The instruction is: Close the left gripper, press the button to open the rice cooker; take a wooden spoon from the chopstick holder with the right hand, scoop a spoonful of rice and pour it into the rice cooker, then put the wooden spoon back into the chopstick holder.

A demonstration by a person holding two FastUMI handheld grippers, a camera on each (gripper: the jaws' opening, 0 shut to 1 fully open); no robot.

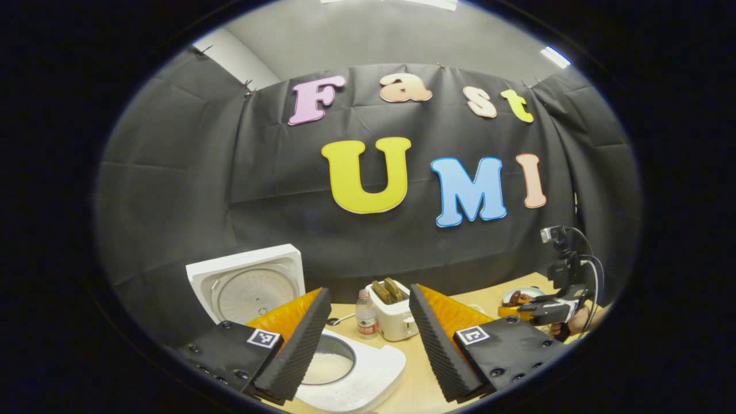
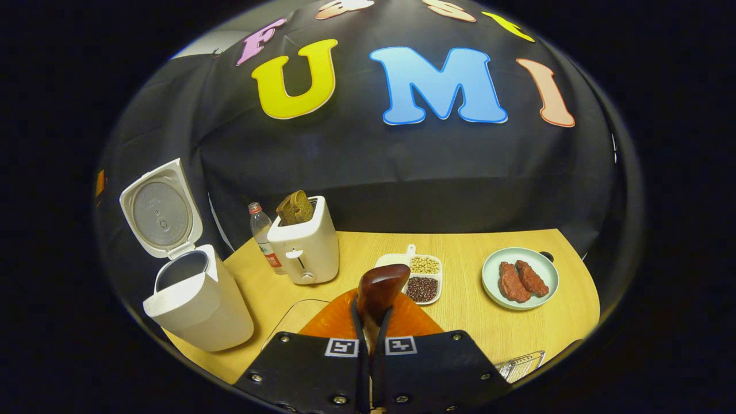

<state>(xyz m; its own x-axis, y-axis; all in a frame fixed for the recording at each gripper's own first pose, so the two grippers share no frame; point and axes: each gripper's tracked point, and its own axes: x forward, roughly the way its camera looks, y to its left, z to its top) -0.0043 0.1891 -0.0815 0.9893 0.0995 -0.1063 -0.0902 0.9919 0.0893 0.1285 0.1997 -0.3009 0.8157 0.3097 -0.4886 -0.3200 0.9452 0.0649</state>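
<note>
The white rice cooker stands open at the table's left, its lid tipped up. In the left gripper view it lies just below me, its lid raised and pale rice in the inner pot. My left gripper hovers over the pot rim, fingers wide apart and empty. My right gripper is shut on the wooden spoon, whose glossy brown bowl sticks up ahead of the fingers. Whether the spoon carries rice is hidden. From the left gripper view, the right gripper sits far right in a hand.
A white toaster with bread and a small bottle stand behind the cooker. A divided dish of beans and a pale plate with meat lie mid-table and right. A wire rack shows at the near right edge.
</note>
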